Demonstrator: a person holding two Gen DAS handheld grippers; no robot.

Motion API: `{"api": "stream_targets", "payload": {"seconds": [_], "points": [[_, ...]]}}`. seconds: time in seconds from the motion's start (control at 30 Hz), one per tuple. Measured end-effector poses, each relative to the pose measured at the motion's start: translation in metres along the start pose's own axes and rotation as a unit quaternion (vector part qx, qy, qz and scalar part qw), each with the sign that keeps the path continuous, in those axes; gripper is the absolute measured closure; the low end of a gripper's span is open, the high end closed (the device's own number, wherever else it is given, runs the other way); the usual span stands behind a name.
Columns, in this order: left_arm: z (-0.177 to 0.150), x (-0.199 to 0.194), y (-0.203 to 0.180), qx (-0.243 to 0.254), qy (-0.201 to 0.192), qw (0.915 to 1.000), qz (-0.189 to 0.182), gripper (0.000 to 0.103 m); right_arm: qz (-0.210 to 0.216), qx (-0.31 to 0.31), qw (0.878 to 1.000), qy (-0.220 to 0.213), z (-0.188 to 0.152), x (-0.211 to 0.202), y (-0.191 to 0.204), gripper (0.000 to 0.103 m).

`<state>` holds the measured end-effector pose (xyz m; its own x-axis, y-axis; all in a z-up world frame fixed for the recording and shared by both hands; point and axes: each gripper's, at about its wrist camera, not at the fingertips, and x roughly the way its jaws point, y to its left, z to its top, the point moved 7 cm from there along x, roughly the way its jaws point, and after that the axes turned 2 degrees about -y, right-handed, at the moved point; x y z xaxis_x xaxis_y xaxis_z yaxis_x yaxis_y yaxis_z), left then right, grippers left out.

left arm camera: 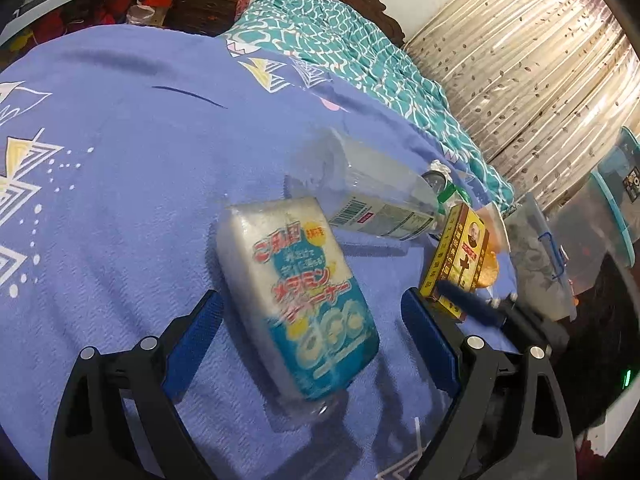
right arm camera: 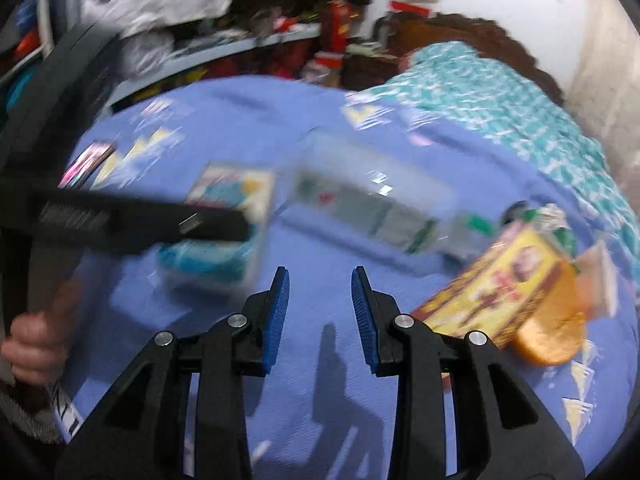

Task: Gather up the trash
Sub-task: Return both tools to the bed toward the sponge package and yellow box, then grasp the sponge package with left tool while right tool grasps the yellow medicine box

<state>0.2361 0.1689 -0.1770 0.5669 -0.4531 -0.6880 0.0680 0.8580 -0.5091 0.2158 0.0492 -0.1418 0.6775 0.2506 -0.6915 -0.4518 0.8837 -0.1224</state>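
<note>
Spread wide, the left tool (left arm camera: 312, 316) straddles a sponge pack (left arm camera: 296, 300) on the bed (left arm camera: 120, 120), needing only closing; the right tool (right arm camera: 319, 308) hangs narrowed, empty.

blue bedspread (left arm camera: 120, 128), leaf curtain (left arm camera: 520, 60), cluttered shelves (right arm camera: 240, 40).

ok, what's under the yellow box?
The yellow box leans on an orange round thing at its lower right end, with the purple bedspread below. The box covers part of the orange thing; what else lies under it is hidden.
</note>
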Motion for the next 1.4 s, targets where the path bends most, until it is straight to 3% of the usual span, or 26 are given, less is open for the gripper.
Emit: {"api": "stream_targets", "payload": {"seconds": [0.1,0.23,0.37,0.5,0.53,0.6,0.63,0.73,0.8,0.93,1.03,1.07,1.13,1.17,1.2,1.4], "points": [[-0.001,-0.004,0.002,-0.002,-0.003,1.0000,0.003,0.016,-0.025,0.009,1.000,0.006,0.005,0.015,-0.011,0.068],[-0.003,-0.004,0.005,-0.007,-0.002,0.9999,0.013,0.016,-0.013,-0.007,0.999,0.029,0.003,0.043,0.006,0.068],[-0.003,-0.008,0.013,-0.012,-0.004,0.9996,0.024,0.016,0.081,-0.017,0.996,0.041,-0.009,0.043,0.040,0.068],[0.000,-0.013,0.021,-0.020,-0.009,0.9992,0.032,0.016,0.049,0.000,0.999,0.020,-0.013,0.014,0.016,0.066],[0.001,-0.012,0.021,-0.019,-0.008,0.9992,0.034,0.015,0.032,0.017,0.999,0.014,-0.016,0.005,0.003,0.063],[0.003,-0.007,0.015,-0.014,-0.004,0.9992,0.036,0.014,-0.005,0.053,0.999,-0.010,-0.023,-0.017,-0.023,0.028],[0.004,-0.005,0.013,-0.011,-0.002,0.9993,0.037,0.013,-0.020,0.067,0.997,-0.020,-0.025,-0.025,-0.034,0.023],[0.007,0.005,0.000,0.011,0.001,0.9984,0.055,0.012,-0.078,0.112,0.990,-0.029,-0.042,-0.045,-0.073,0.017],[0.006,0.013,-0.005,0.034,0.003,0.9946,0.098,0.011,-0.094,0.152,0.984,-0.014,-0.053,-0.042,-0.097,0.012],[-0.001,0.020,-0.007,0.052,0.008,0.9882,0.144,0.011,-0.045,0.236,0.971,-0.007,-0.055,-0.030,-0.119,0.012],[-0.006,0.015,-0.005,0.054,0.003,0.9858,0.159,0.021,0.007,0.251,0.968,0.004,-0.041,-0.005,-0.116,0.010],[-0.007,0.013,-0.004,0.058,-0.001,0.9839,0.169,0.037,0.014,0.256,0.967,0.009,-0.041,0.003,-0.113,0.010],[-0.010,0.010,-0.004,0.067,-0.003,0.9816,0.179,0.042,0.016,0.263,0.964,0.022,-0.040,0.021,-0.110,0.010],[-0.012,0.007,-0.004,0.068,-0.003,0.9817,0.178,0.043,0.020,0.263,0.964,0.028,-0.041,0.028,-0.108,0.016],[-0.014,0.005,-0.005,0.069,-0.003,0.9819,0.177,0.044,0.036,0.260,0.964,0.032,-0.043,0.031,-0.104,0.035],[-0.034,-0.002,-0.047,0.095,0.010,0.9907,0.097,0.044,0.070,0.233,0.970,0.024,-0.069,-0.011,-0.086,0.074]]}}
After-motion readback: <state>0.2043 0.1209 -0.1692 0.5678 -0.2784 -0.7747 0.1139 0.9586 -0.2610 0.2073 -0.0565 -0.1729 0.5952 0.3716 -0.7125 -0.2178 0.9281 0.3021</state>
